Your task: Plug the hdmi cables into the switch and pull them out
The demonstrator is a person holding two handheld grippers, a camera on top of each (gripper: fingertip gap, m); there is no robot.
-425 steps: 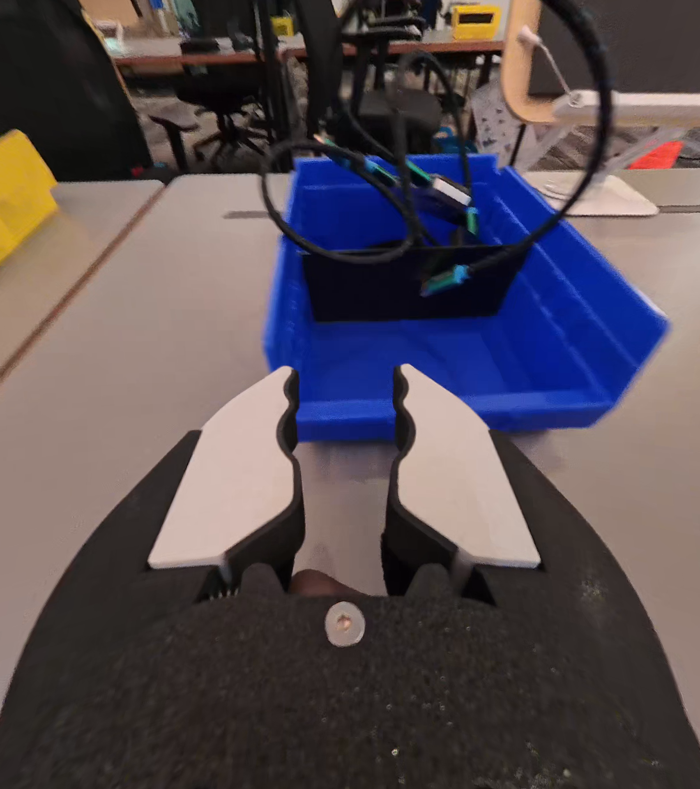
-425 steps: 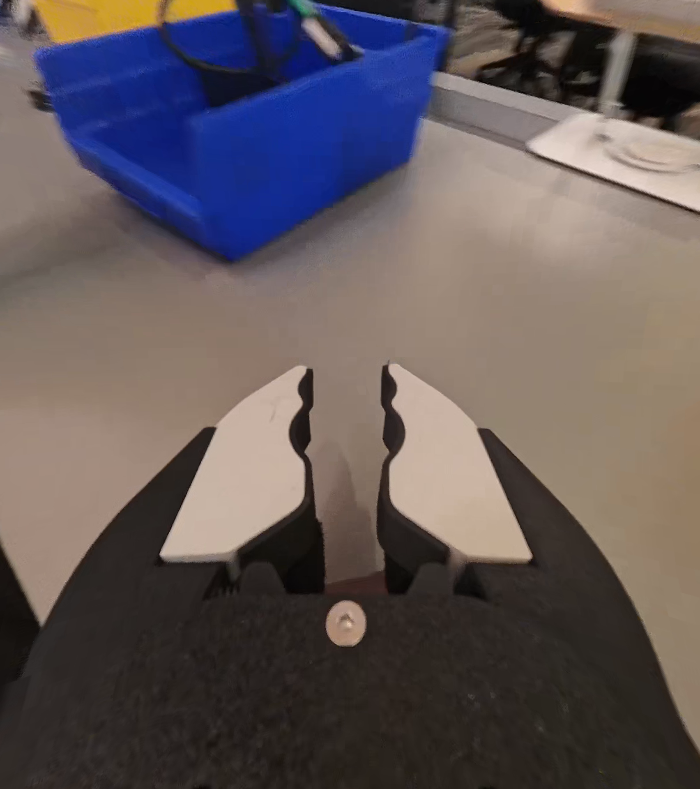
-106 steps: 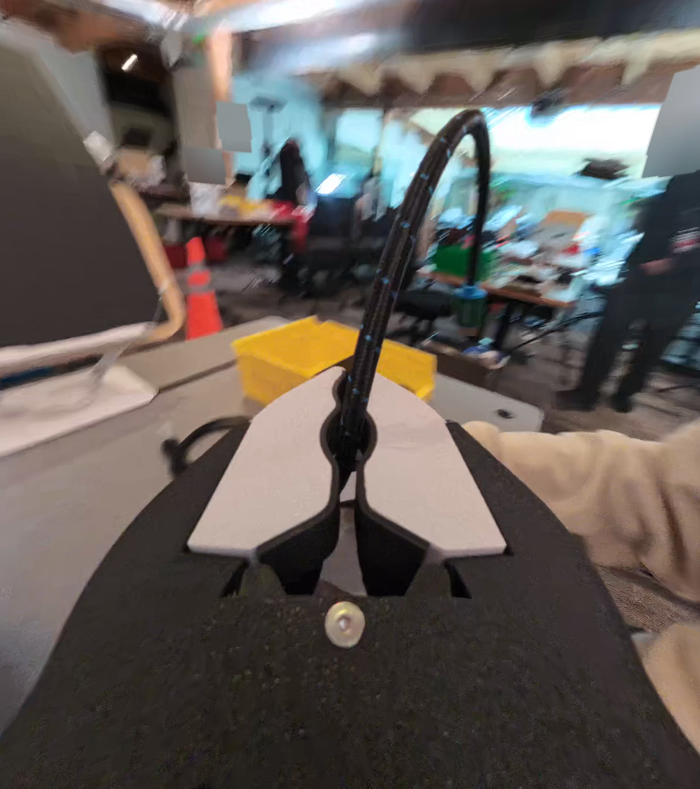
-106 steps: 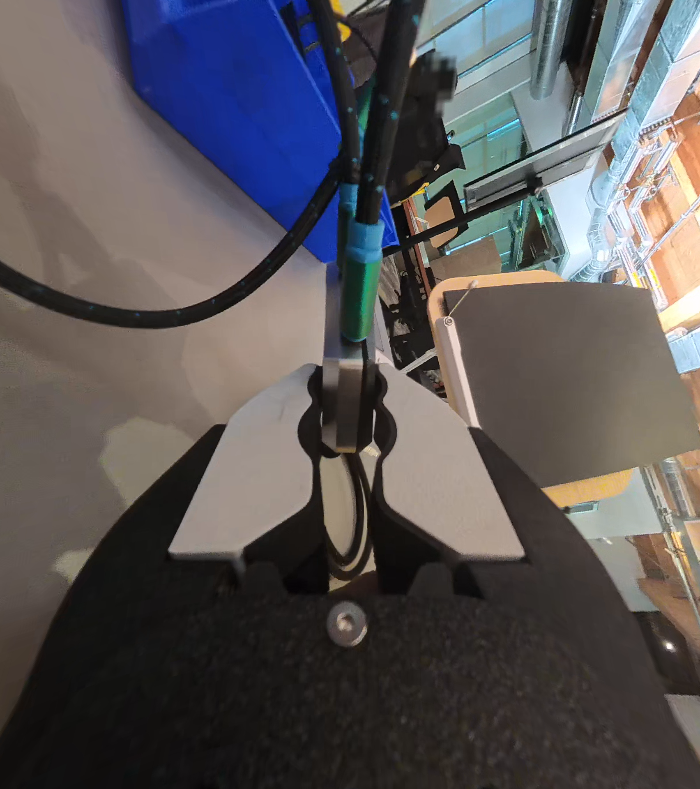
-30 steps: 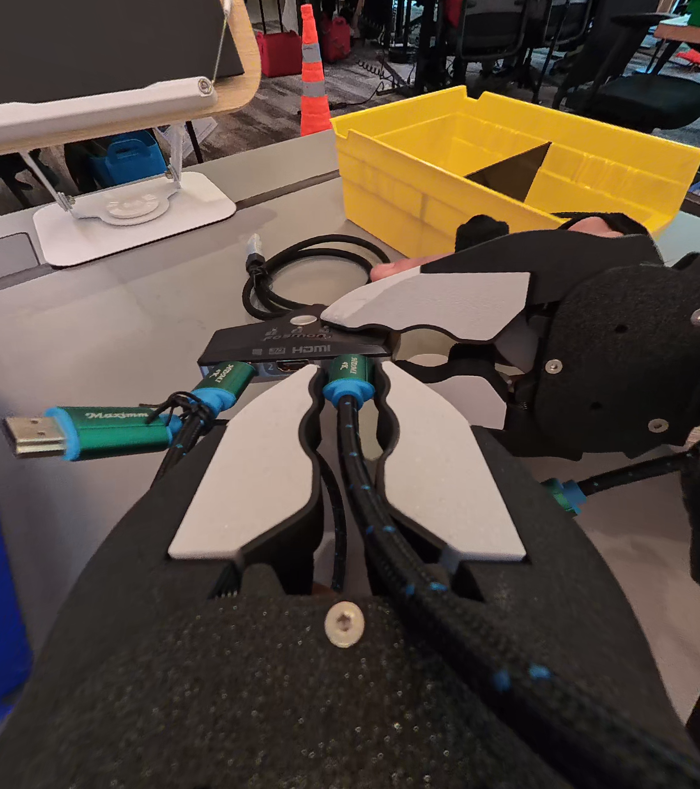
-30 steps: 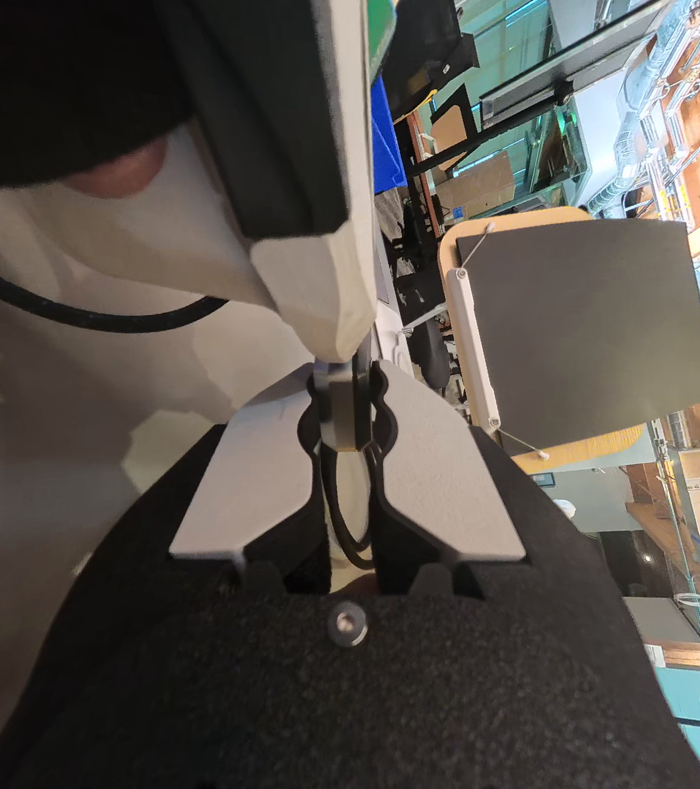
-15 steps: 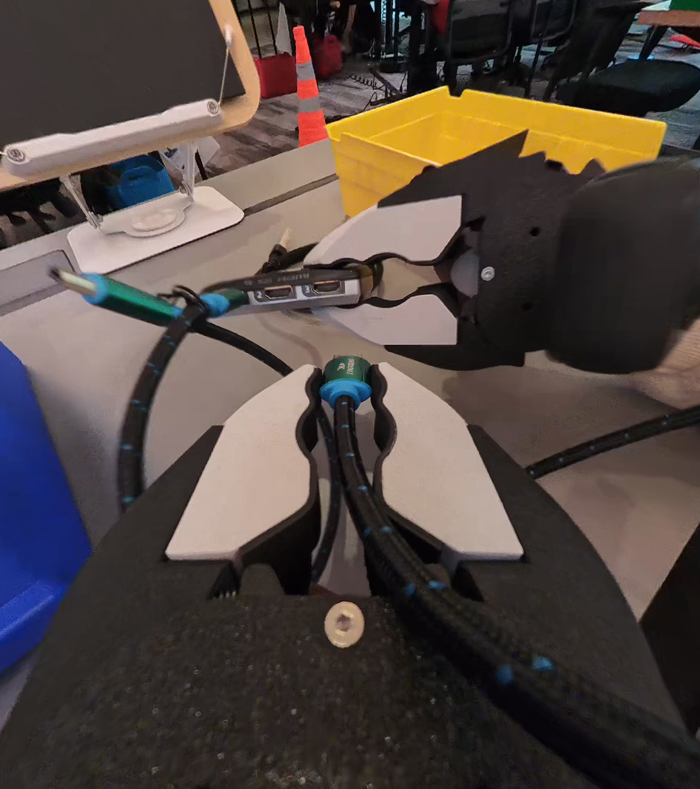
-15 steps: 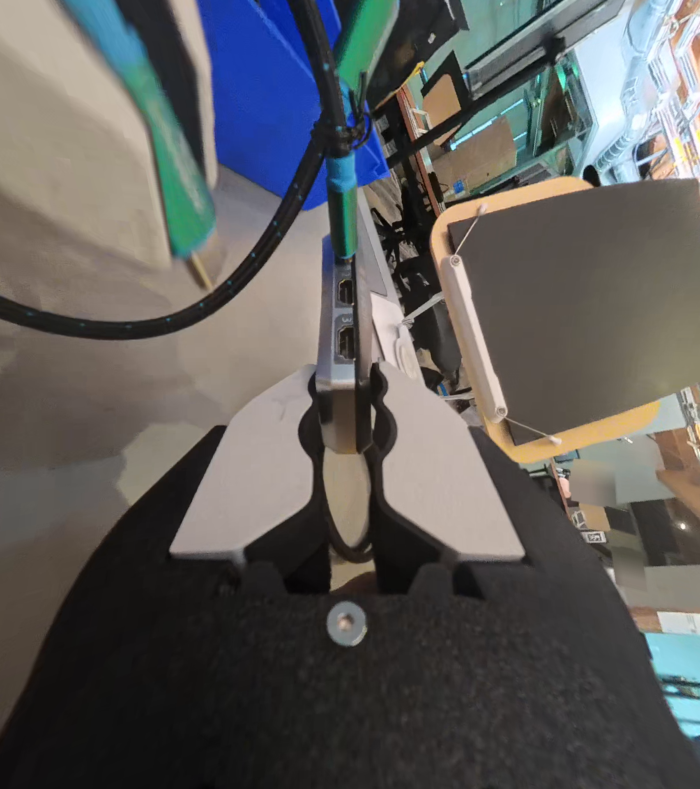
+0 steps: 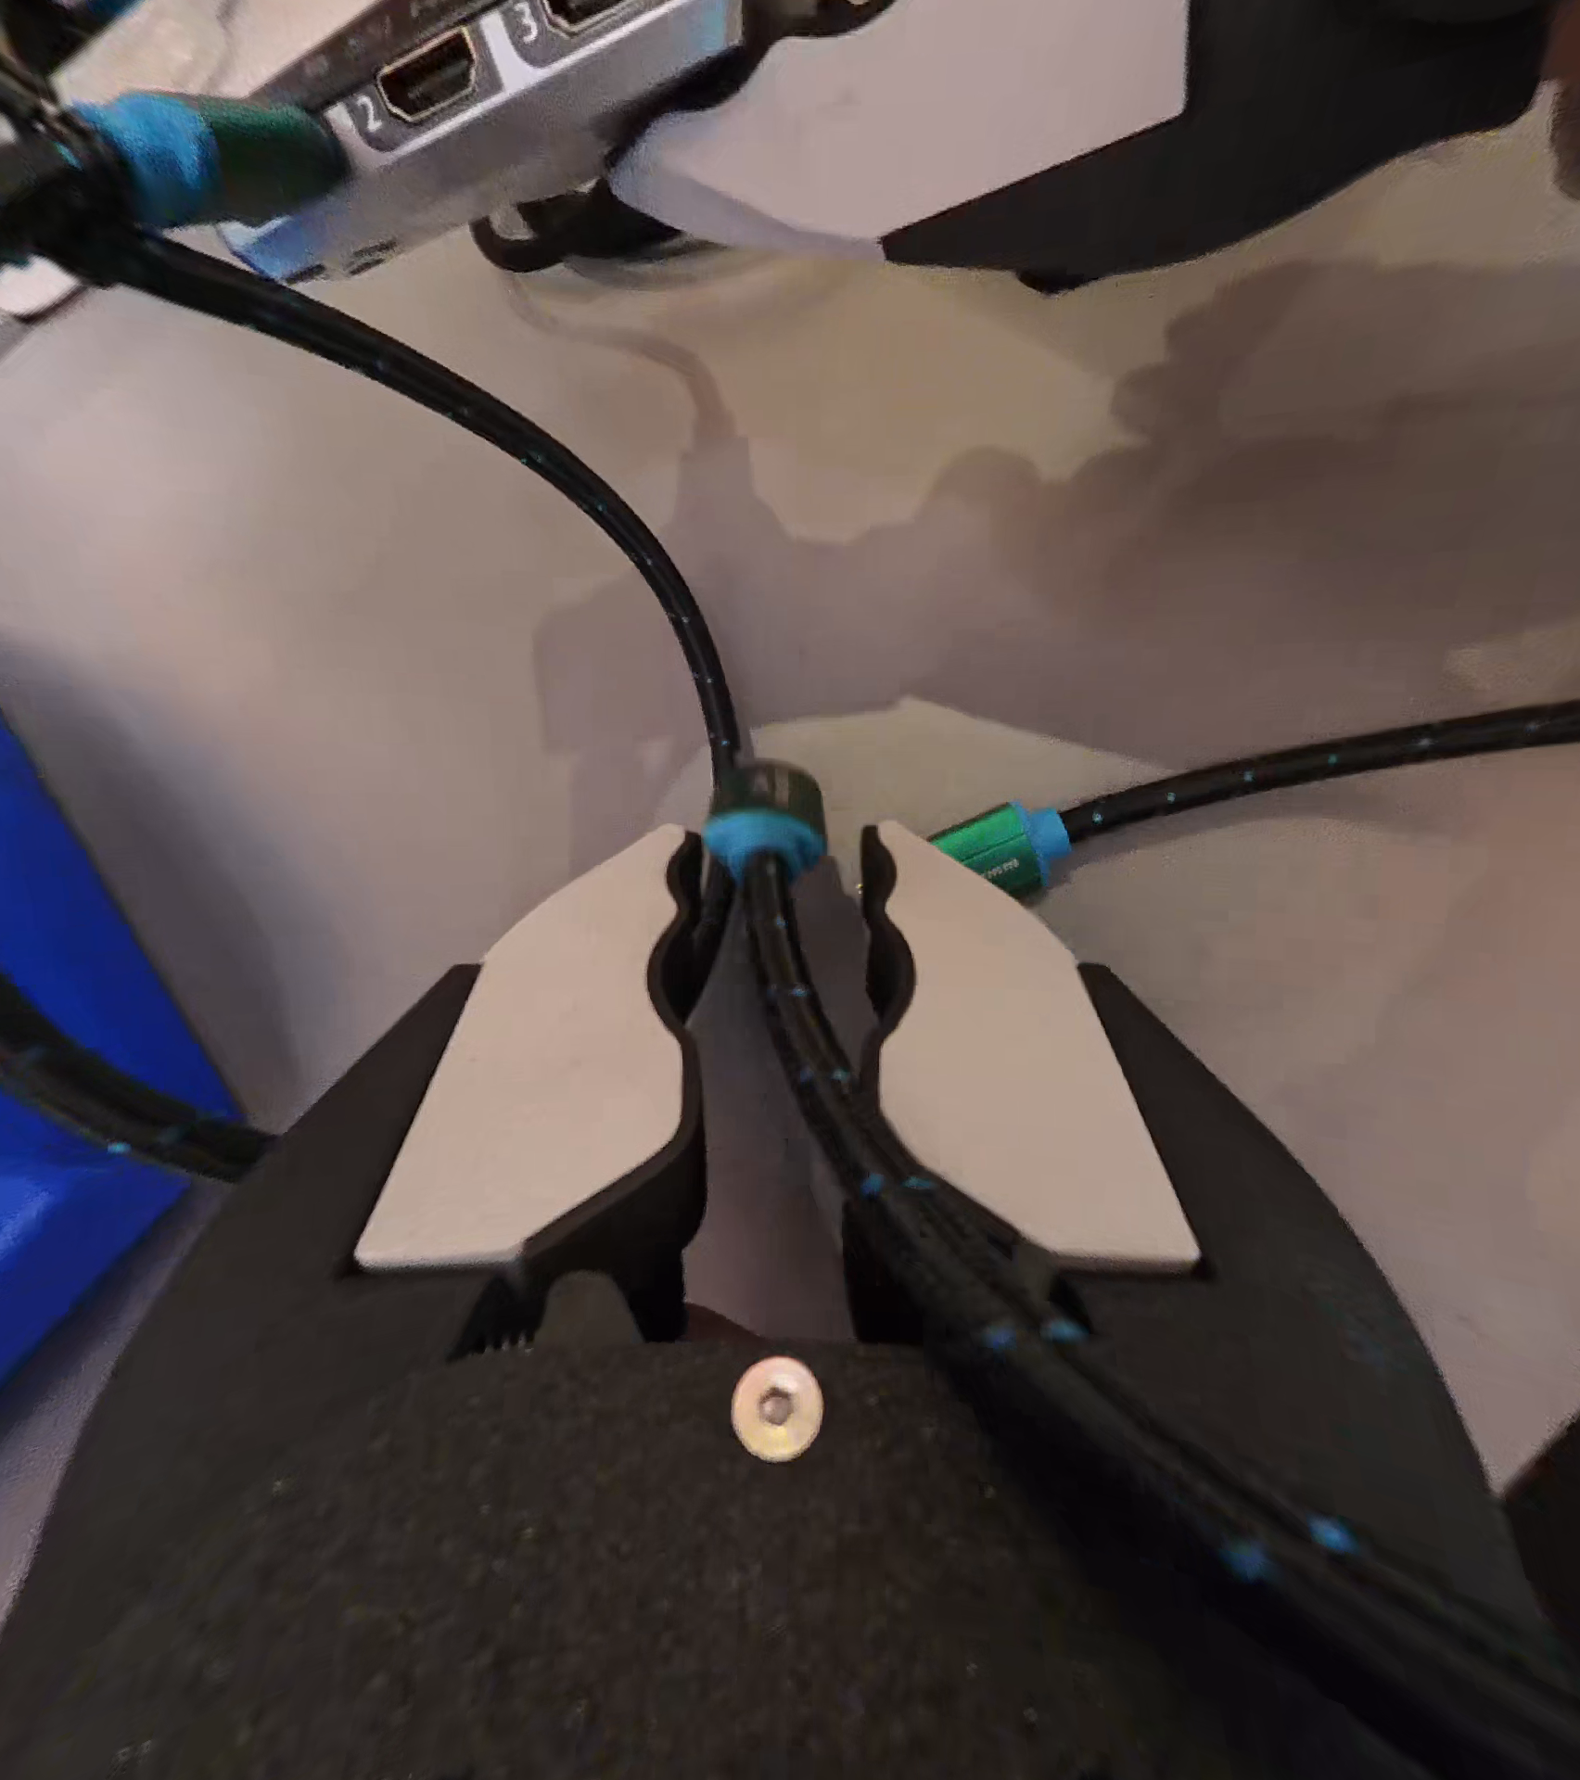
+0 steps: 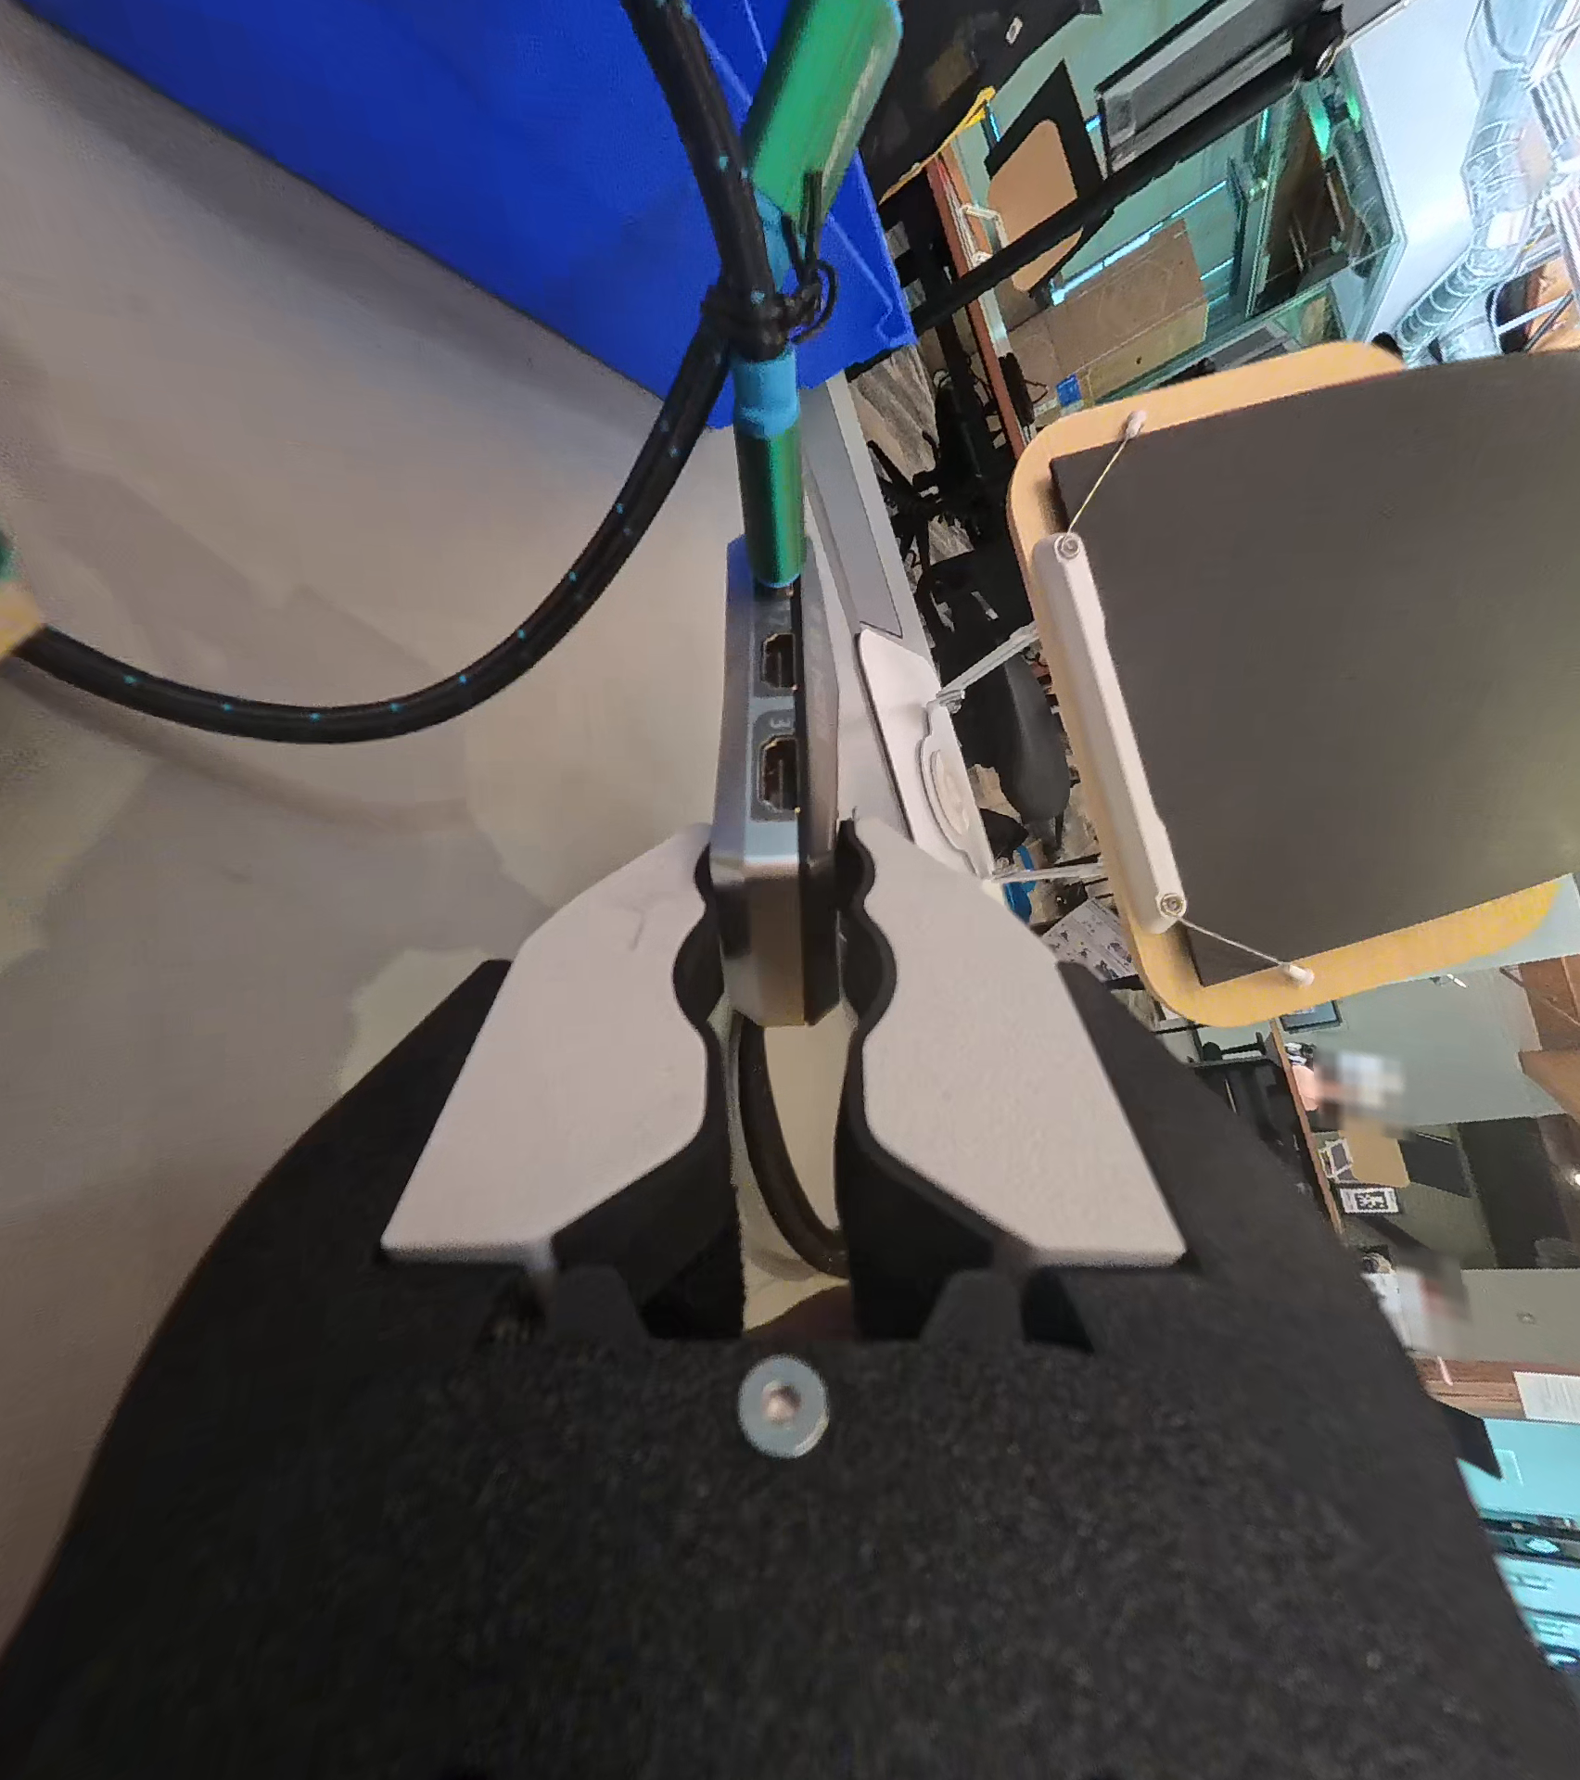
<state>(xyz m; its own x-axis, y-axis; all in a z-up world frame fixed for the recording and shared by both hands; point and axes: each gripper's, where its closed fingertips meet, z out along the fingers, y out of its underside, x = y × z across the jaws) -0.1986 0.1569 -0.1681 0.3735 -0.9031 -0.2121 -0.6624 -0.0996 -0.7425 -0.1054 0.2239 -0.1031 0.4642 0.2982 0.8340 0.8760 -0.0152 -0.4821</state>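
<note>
Above the table point(image 9: 1249, 482), left tool point(image 9: 772, 848) now parted, plug point(image 9: 762, 819) loose, right tool point(image 10: 772, 867) still clamping switch point(image 10: 772, 771).

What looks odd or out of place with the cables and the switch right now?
The switch hangs in mid-air, clamped in the right gripper, with one HDMI plug still seated and two ports empty. The left gripper has opened around its plug, which looks loose, leaning on one finger.
</note>
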